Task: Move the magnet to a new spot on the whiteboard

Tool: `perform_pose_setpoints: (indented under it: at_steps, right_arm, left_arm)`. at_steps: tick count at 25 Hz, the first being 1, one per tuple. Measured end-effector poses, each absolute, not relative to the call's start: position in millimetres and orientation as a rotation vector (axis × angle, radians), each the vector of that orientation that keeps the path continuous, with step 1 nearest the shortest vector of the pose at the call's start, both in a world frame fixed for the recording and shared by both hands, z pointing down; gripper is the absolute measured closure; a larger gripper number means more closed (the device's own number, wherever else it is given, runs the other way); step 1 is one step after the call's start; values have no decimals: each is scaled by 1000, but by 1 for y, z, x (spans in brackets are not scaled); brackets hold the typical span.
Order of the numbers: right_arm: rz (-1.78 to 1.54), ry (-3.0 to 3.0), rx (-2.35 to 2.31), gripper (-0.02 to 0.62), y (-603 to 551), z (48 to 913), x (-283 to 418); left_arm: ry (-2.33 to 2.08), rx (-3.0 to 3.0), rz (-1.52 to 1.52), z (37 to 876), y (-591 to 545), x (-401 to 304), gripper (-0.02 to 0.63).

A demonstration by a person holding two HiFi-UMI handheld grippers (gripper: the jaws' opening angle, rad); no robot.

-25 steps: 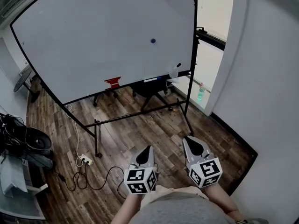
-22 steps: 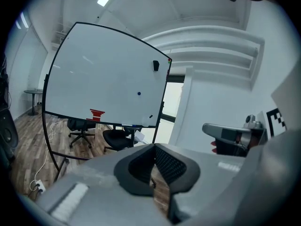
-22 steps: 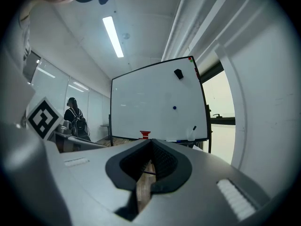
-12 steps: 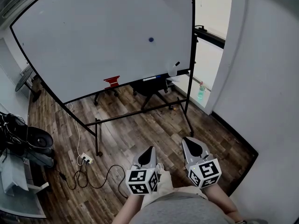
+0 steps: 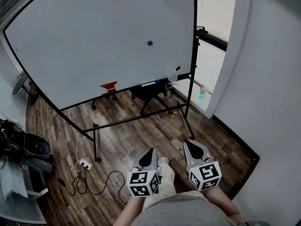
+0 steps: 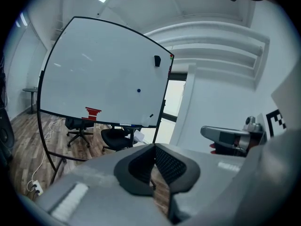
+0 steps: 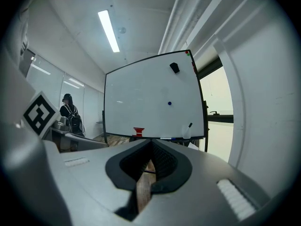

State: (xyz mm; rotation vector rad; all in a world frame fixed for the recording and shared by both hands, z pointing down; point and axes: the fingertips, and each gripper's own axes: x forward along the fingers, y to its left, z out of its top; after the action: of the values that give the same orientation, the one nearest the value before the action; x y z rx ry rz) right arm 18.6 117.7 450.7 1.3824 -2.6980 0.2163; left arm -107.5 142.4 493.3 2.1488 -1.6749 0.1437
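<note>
Magnet (image 5: 150,43) shows as round dot on whiteboard (image 5: 84,41).

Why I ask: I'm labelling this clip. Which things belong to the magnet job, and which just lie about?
Job: blue magnet, whiteboard, left tool and right tool, both shut and empty.
Lying about: red object, white bottle, green bottle, office chair, power strip.
</note>
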Motion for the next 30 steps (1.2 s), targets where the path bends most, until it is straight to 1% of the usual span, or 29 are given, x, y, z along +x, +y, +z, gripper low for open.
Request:
perform_pose_setpoints:
  at_steps: [9,30]
  right_arm:
    - [213,-2685,1391,594,51,455,7]
    - [88,-2718,1397,594,-159,413,-47]
  left_arm:
    - [-1653,2181,156,496,72,-115,603]
    - [-1659,2224,142,468,-139,-163,601]
